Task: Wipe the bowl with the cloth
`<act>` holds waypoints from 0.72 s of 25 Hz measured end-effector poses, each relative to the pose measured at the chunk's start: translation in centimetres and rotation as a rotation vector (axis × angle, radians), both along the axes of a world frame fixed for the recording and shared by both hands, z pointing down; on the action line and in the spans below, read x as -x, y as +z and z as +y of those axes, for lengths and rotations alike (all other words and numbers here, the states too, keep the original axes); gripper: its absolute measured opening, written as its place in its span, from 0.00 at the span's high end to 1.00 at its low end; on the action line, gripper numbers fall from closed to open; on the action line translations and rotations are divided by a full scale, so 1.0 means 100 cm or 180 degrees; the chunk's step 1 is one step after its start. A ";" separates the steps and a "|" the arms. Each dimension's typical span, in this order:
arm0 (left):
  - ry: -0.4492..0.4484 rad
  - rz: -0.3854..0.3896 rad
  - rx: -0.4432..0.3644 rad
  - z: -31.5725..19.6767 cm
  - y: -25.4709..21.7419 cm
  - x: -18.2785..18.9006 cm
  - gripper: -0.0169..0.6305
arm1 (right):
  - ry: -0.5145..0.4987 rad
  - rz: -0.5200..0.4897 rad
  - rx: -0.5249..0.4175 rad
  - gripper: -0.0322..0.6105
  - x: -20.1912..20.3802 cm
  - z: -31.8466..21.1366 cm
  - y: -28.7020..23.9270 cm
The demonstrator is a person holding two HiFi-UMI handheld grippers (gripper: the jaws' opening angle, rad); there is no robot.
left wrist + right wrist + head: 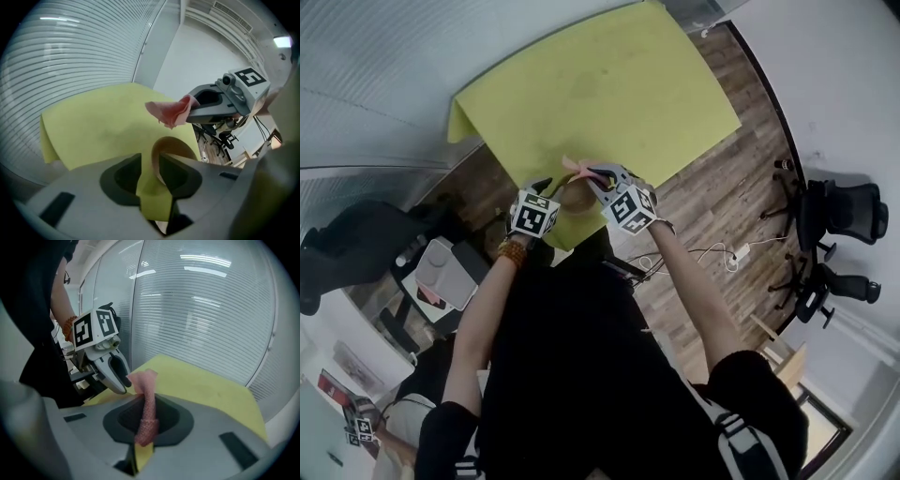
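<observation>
Black top (pixel 581 375) and bare forearms (pixel 487 309) up close, both reaching to the near edge of the yellow-green table (pixel 609 94). Left gripper (pixel 147 161): jaws partly apart, clamped on nothing, and the wooden bowl (pixel 174 146) shows its rim in the gap, close against the right-hand jaw. Right gripper (pixel 147 404): pinched tight on the pink cloth (pixel 145 380), which pokes up past its tips, just beside the left gripper's tip and above the bowl. Office chairs (pixel 839 216) stand well apart on the wood floor (pixel 722 197), far right.
</observation>
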State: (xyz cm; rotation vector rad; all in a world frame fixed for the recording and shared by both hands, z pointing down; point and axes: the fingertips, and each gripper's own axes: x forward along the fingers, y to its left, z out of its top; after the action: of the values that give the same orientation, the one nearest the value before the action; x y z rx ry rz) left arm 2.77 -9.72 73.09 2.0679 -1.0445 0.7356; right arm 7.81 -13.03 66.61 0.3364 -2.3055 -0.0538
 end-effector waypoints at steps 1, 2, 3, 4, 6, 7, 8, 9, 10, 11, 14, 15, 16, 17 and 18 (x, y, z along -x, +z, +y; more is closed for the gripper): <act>0.0005 -0.0002 0.0053 0.002 0.004 0.000 0.80 | -0.0044 0.0030 0.0036 0.90 0.003 0.002 0.006; 0.0015 0.0000 0.0099 0.005 0.008 0.000 0.80 | -0.0099 0.0070 0.0056 0.90 0.007 0.004 0.012; 0.0027 0.0006 0.0137 0.006 0.012 0.000 0.80 | -0.0169 0.0121 0.0059 0.90 0.010 0.006 0.017; 0.0038 0.0016 0.0167 0.007 0.014 -0.002 0.80 | -0.0246 0.0178 0.0050 0.90 0.012 0.008 0.022; 0.0052 0.0031 0.0214 0.006 0.018 -0.004 0.80 | -0.0386 0.0280 0.0053 0.88 0.017 0.010 0.031; 0.0053 0.0034 0.0235 0.006 0.020 -0.005 0.80 | -0.0444 0.0328 0.0092 0.87 0.018 0.013 0.037; 0.0051 0.0035 0.0255 0.005 0.022 -0.007 0.80 | -0.0494 0.0379 0.0160 0.83 0.019 0.017 0.043; 0.0047 0.0031 0.0275 0.005 0.024 -0.008 0.80 | -0.0538 0.0438 0.0235 0.78 0.018 0.020 0.049; 0.0045 0.0023 0.0293 0.004 0.026 -0.009 0.80 | -0.0575 0.0504 0.0289 0.74 0.017 0.023 0.055; 0.0049 0.0014 0.0307 0.004 0.029 -0.011 0.80 | -0.0606 0.0566 0.0308 0.72 0.015 0.024 0.060; 0.0077 -0.0012 0.0336 0.005 0.033 -0.014 0.80 | -0.0663 0.0603 0.0257 0.69 0.015 0.025 0.057; 0.0076 -0.0015 0.0337 0.005 0.034 -0.015 0.80 | -0.0682 0.0575 0.0228 0.68 0.015 0.025 0.050; 0.0069 -0.0012 0.0336 0.005 0.035 -0.016 0.80 | -0.0723 0.0547 0.0170 0.68 0.016 0.024 0.041; 0.0060 -0.0006 0.0337 0.005 0.036 -0.017 0.80 | -0.0793 0.0523 0.0074 0.68 0.017 0.024 0.029; 0.0055 -0.0001 0.0340 0.004 0.036 -0.018 0.80 | -0.0875 0.0501 -0.0038 0.68 0.019 0.023 0.017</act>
State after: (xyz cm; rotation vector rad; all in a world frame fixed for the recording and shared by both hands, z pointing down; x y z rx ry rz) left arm 4.54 -9.28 76.73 1.9879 -0.9676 0.7836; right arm 5.91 -10.70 68.34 0.0177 -2.1807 -0.2236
